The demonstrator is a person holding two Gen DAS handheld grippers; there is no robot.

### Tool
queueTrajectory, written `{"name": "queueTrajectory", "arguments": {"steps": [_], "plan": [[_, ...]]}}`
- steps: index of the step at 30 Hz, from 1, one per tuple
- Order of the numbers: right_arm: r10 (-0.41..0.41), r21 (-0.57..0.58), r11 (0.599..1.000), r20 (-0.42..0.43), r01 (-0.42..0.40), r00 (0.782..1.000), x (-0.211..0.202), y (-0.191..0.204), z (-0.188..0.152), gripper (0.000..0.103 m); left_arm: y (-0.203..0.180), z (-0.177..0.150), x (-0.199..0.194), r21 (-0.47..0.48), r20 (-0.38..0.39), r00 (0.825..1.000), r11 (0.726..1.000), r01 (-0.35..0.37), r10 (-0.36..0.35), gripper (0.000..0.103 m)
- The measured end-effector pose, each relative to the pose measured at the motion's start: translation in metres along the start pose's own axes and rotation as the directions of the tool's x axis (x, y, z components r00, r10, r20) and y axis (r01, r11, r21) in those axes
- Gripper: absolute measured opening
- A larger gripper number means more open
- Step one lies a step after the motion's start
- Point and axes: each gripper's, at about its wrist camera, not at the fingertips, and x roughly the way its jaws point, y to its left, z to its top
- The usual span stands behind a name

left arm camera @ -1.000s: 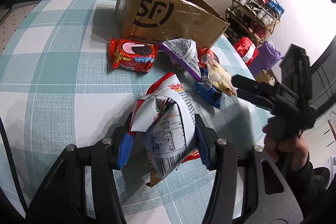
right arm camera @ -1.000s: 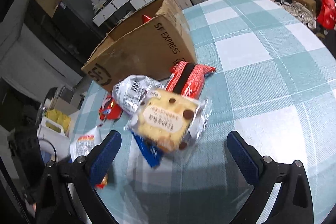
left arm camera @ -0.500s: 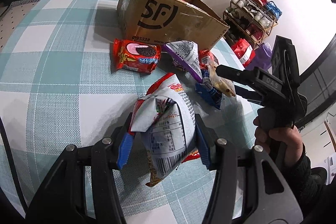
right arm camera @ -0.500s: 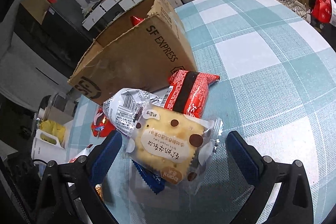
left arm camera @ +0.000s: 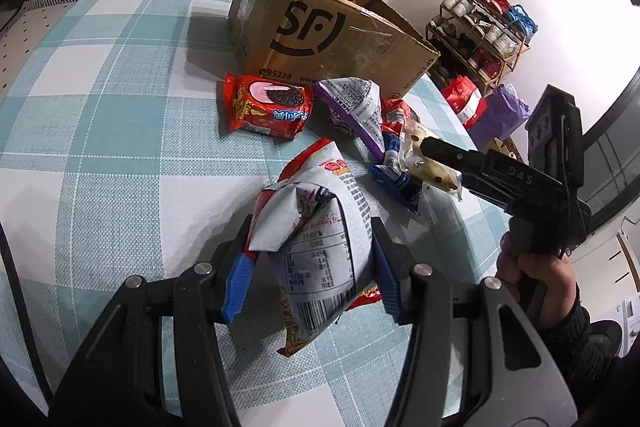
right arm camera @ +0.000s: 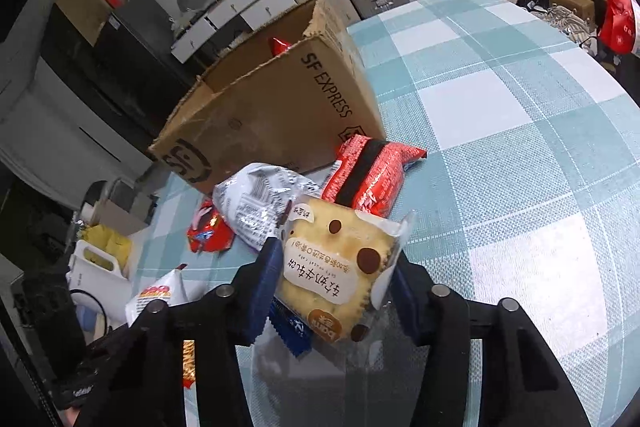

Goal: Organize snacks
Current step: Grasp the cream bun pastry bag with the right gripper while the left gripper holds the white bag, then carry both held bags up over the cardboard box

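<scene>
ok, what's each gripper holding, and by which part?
Left gripper: white chip bag, pinched across its lower body. Right gripper: wrapped nougat cake, gripped by its two side edges.

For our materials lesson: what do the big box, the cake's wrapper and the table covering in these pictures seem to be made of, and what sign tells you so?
Box: brown corrugated cardboard, matte; torn, frayed rim and printed logo.
Cake wrapper: thin clear plastic film, glossy; the cake shows through and the edges catch light.
Table covering: probably woven cloth or textured vinyl, matte; a fine weave grain runs through the teal-and-white checks.
</scene>
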Motion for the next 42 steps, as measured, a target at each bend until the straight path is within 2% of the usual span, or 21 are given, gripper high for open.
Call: {"name": "queueTrajectory", "arguments": {"steps": [6,13,21,32,42], "plan": [[0.053,0.009,0.999,0.022,-0.053,0.998,-0.014,-0.004,-0.006,0.034,-0.006,-0.002,-0.005,0.010,0.006,1.000,1.000,-0.004,0.004,0.050],[0.091,-0.020,0.996,0.039,-0.090,0.995,-0.027,0.002,-0.017,0.026,-0.010,-0.003,-0.009,0.018,0.009,1.000,1.000,-0.013,0.013,0.050],[0.182,-0.001,0.983,0.053,-0.182,0.982,-0.041,0.001,-0.025,0.016,-0.019,-0.005,-0.016,0.035,0.020,1.000,0.999,-0.021,0.021,0.050],[0.226,-0.035,0.974,0.050,-0.225,0.973,-0.053,0.013,-0.033,0.013,-0.035,-0.008,-0.033,0.063,0.043,0.998,0.997,-0.037,0.034,0.050],[0.244,-0.052,0.970,0.100,-0.240,0.965,-0.076,0.018,-0.030,0.013,-0.052,-0.004,-0.052,0.081,0.076,0.995,0.994,-0.076,0.070,0.050]]}}
